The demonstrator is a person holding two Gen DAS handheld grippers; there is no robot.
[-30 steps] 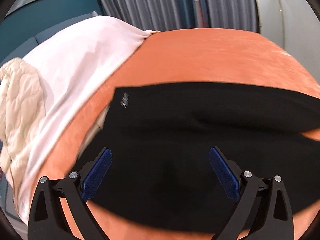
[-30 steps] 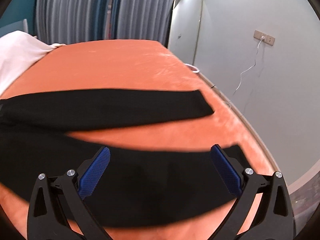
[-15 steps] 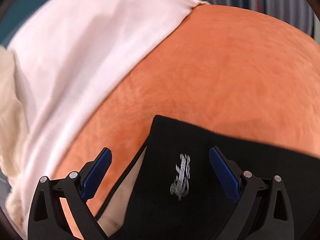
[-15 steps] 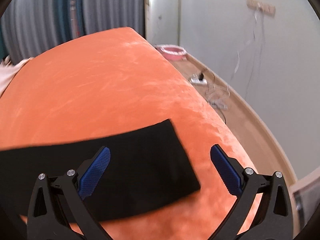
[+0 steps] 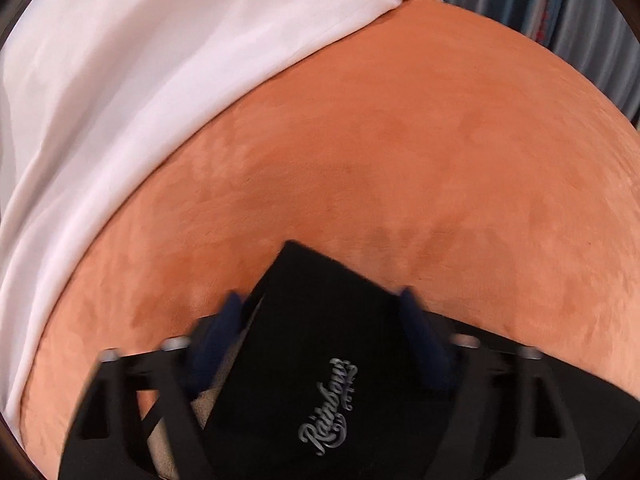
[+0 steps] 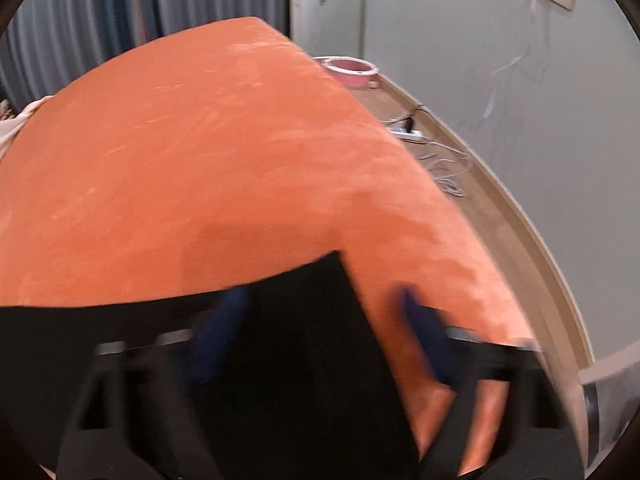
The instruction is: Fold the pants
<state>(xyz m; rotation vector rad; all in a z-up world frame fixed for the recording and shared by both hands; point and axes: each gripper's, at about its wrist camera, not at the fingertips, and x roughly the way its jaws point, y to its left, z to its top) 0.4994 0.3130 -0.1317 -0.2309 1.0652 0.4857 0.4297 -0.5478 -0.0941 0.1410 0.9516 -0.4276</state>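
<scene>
Black pants lie flat on the orange bedspread. In the left wrist view the waistband corner of the pants, with its silver script logo, sits between the blue pads of my left gripper. Those jaws are closing and blurred, and the pads stand at the cloth's two edges without clearly pressing it. In the right wrist view the hem end of a pants leg lies between the pads of my right gripper. These jaws are closing too. Its right pad is over bare orange cover beside the hem.
A white sheet covers the bed to the left of the waistband. The bed's right edge drops to a wooden floor with a pink bowl, a power strip and loose cables. Curtains hang behind the bed.
Both grippers moved across the pants to their far edge, the left to the waistband corner, the right to the leg hem. Both pairs of jaws have narrowed from wide open.
</scene>
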